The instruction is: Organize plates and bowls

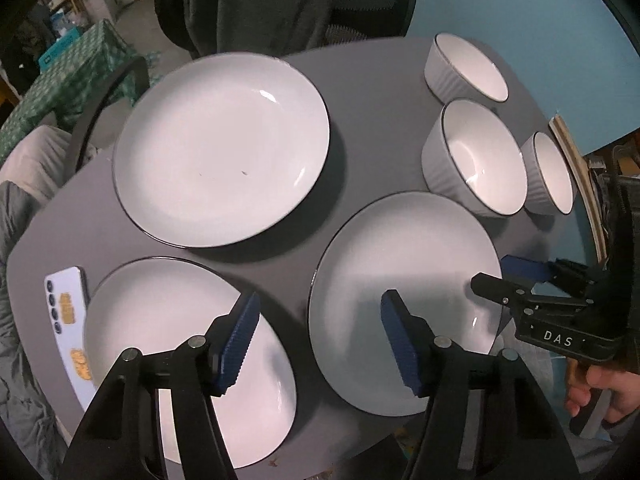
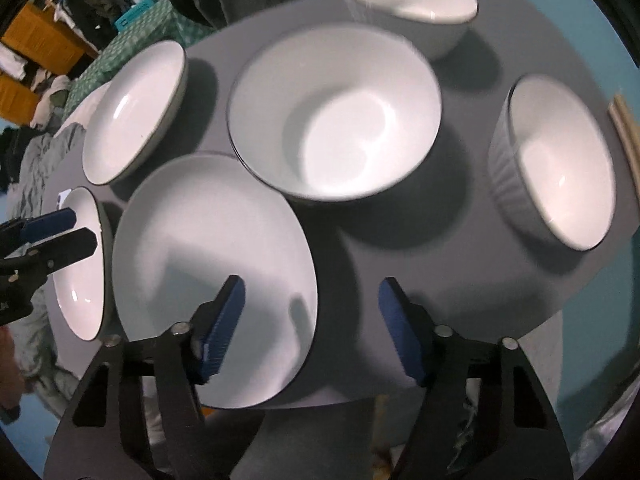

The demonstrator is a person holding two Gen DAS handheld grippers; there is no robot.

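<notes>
3 plates & 3 bowls sit rim-up on the grey counter (image 1: 360, 128), none stacked. Far plate (image 1: 222, 150), near-left plate (image 1: 160, 344), near-right plate (image 1: 404, 304) form a triangle; ribbed bowls (image 1: 476, 156) line up along the right edge, close together. All round, no long axis. Left hand-held gripper (image 1: 320, 340) hovers over the gap btw the two near plates, jaws spread, holding nothing. Right hand-held gripper (image 2: 312, 320) hovers at near-right plate's edge, jaws also spread, empty.

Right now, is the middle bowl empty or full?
Empty. The middle bowl sits upright on the table, its bare white inside visible.
</notes>
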